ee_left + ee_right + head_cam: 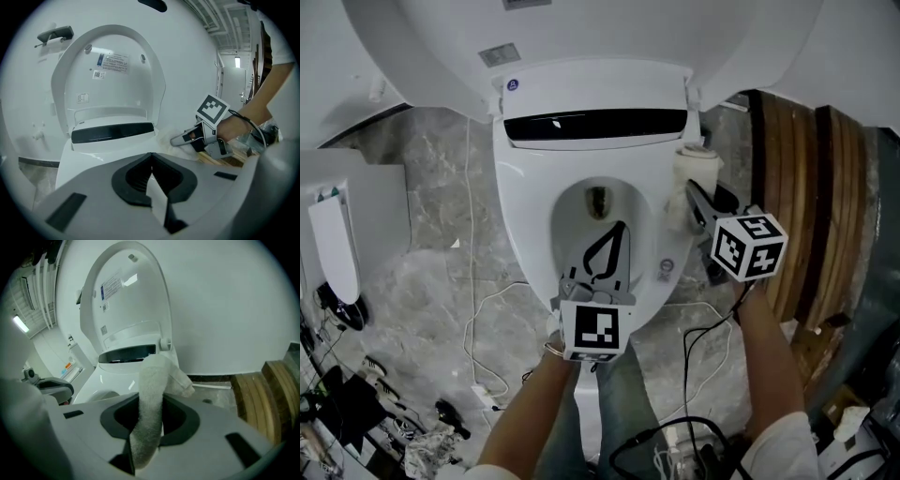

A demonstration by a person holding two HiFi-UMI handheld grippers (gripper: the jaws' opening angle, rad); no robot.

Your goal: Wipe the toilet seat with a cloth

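Observation:
A white toilet stands with its lid (581, 37) raised and the seat (520, 234) down. My right gripper (691, 192) is shut on a white cloth (694, 173), which rests against the seat's right rim near the hinge. In the right gripper view the cloth (154, 376) hangs out of the jaws in front of the seat (105, 380). My left gripper (620, 226) is shut and holds nothing; it hovers over the bowl's front half. The left gripper view looks past its shut jaws (151, 155) at the seat (93, 150), the right gripper (176, 139) and the cloth (164, 137).
Curved wooden panels (806, 187) lean right of the toilet, close to my right arm. Cables (487, 319) trail over the marble floor at the front left. A white holder (333, 244) stands at the far left, with clutter below it.

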